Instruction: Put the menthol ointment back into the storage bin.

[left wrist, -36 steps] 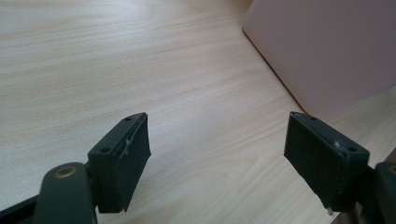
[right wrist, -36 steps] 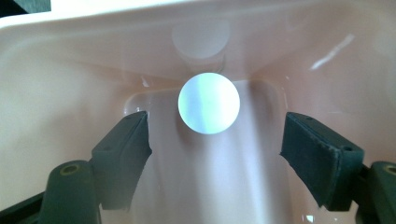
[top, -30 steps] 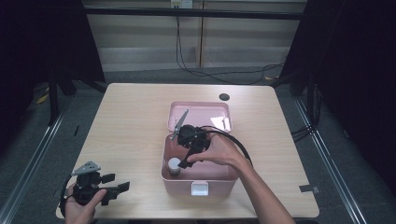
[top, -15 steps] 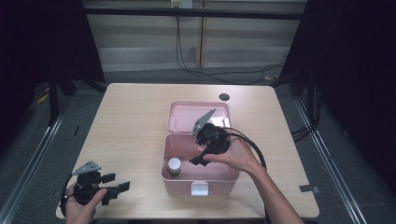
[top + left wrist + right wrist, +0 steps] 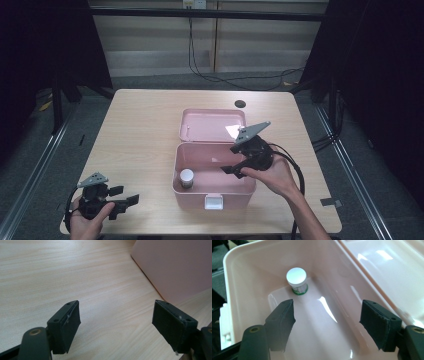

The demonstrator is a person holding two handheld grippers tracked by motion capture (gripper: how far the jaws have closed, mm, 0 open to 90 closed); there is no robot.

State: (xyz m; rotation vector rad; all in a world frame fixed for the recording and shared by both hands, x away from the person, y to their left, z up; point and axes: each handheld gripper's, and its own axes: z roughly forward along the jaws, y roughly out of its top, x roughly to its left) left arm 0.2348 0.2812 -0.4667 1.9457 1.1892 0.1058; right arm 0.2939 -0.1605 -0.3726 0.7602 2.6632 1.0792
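Hovering over the box (image 5: 214, 187), the right gripper (image 5: 234, 169) holds its jaws apart and empty; the bottle (image 5: 186, 177) stands upright in a corner inside. Left gripper (image 5: 125, 202), also spread, rests idle. Next is probably shutting the lid (image 5: 212, 125).

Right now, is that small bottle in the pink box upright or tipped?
Upright: the white-capped bottle stands on the pink box floor, cap facing up, near one end wall.
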